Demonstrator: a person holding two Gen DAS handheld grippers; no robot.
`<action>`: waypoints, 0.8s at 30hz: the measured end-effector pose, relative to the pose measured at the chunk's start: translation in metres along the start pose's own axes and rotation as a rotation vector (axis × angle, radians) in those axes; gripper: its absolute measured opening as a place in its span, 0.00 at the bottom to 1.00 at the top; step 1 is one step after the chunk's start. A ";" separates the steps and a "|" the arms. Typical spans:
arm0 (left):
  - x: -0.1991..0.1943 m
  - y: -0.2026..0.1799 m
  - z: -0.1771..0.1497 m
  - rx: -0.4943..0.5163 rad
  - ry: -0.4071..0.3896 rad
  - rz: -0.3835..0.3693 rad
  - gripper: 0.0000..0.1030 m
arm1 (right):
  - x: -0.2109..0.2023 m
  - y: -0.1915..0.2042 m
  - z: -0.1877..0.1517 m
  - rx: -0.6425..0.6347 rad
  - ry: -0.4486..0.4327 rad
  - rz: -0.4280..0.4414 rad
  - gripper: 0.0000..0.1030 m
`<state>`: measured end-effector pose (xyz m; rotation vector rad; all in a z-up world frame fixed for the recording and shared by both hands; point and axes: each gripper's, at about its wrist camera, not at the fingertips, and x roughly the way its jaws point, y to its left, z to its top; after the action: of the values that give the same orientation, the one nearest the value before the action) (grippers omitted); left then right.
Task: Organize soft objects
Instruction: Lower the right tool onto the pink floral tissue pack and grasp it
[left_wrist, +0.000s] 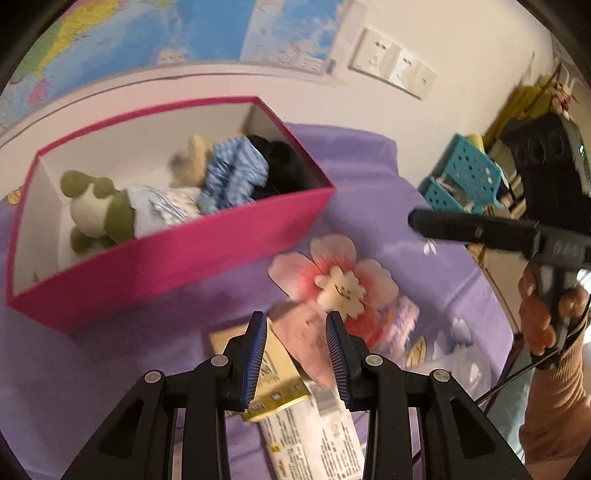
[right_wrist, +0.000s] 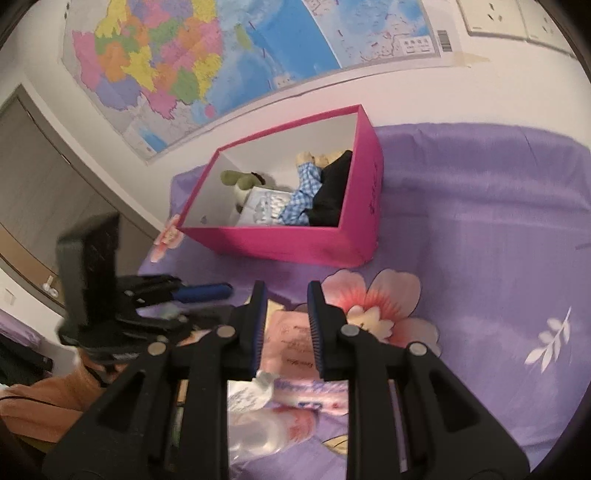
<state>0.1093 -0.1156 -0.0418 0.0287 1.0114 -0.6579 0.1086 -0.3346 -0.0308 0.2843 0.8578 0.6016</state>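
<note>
Blue-ribbed pads of the left claw (left_wrist: 297, 354) stand part-spread above a small pile of packets on the purple bedsheet (left_wrist: 369, 184), pinching nothing. A yellow packet (left_wrist: 275, 384), a pink packet (left_wrist: 306, 339) and a white printed packet (left_wrist: 314, 439) lie under it; their small print is too blurred to read. The right claw (right_wrist: 286, 328) hangs likewise part-spread and empty over that pink packet (right_wrist: 291, 343) and a crinkled clear wrapper (right_wrist: 255, 417). Beyond stands the open pink box (left_wrist: 177, 258), already holding a green plush frog (left_wrist: 96, 210), a blue checked cloth (left_wrist: 232, 177) and a black cloth (left_wrist: 280, 166). Dark writing on the box's side is illegible. Bare sheet lies open right of the box; a map (right_wrist: 221, 55) hangs behind.
</note>
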 end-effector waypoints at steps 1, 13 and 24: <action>0.001 -0.004 -0.001 0.007 0.002 -0.012 0.32 | -0.004 0.002 -0.001 0.010 -0.014 0.016 0.23; 0.011 -0.027 -0.018 0.086 0.035 -0.034 0.32 | -0.062 0.028 -0.033 -0.065 -0.115 -0.018 0.27; 0.042 -0.033 -0.032 0.127 0.129 -0.037 0.32 | 0.010 -0.039 -0.082 0.054 0.043 -0.064 0.27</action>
<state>0.0818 -0.1531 -0.0834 0.1659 1.0952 -0.7608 0.0645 -0.3601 -0.1072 0.2929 0.9224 0.5268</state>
